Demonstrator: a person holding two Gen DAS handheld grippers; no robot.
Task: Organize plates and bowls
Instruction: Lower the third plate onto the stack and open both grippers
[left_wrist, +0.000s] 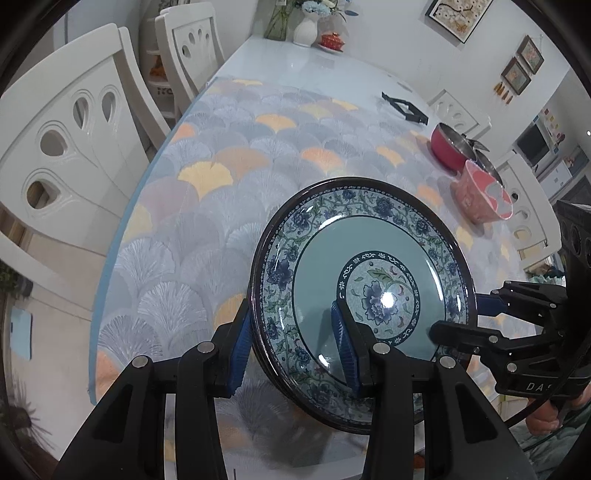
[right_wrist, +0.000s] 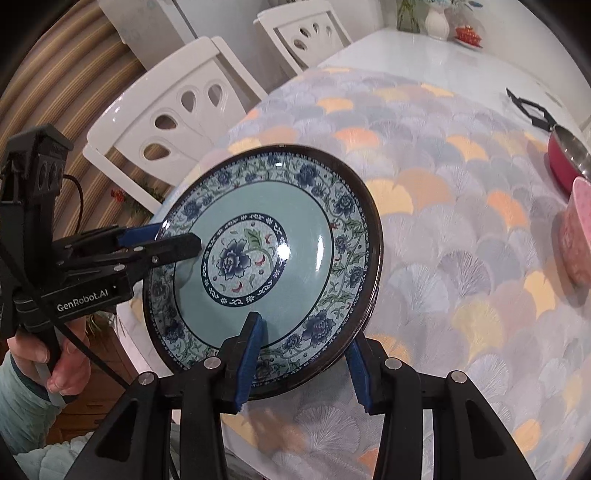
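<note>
A stack of blue floral plates (left_wrist: 369, 258) (right_wrist: 295, 221) with dark layered rims is held between both grippers near the table's front edge. It sits tilted, low over the fan-patterned tablecloth (left_wrist: 221, 206). My left gripper (left_wrist: 291, 350) (right_wrist: 166, 240) is shut on the stack's left rim, one pad on top and one underneath. My right gripper (right_wrist: 304, 363) (left_wrist: 469, 317) is shut on the opposite rim in the same way. A pink bowl (left_wrist: 480, 195) (right_wrist: 576, 240) stands on the table at the right.
A red pot (left_wrist: 450, 144) (right_wrist: 565, 158) sits behind the pink bowl, and a black frame-like object (left_wrist: 404, 107) lies beyond it. A white vase (left_wrist: 306, 29) and a small red lidded dish (left_wrist: 332, 38) stand at the far end. White chairs (left_wrist: 74, 147) line the left side.
</note>
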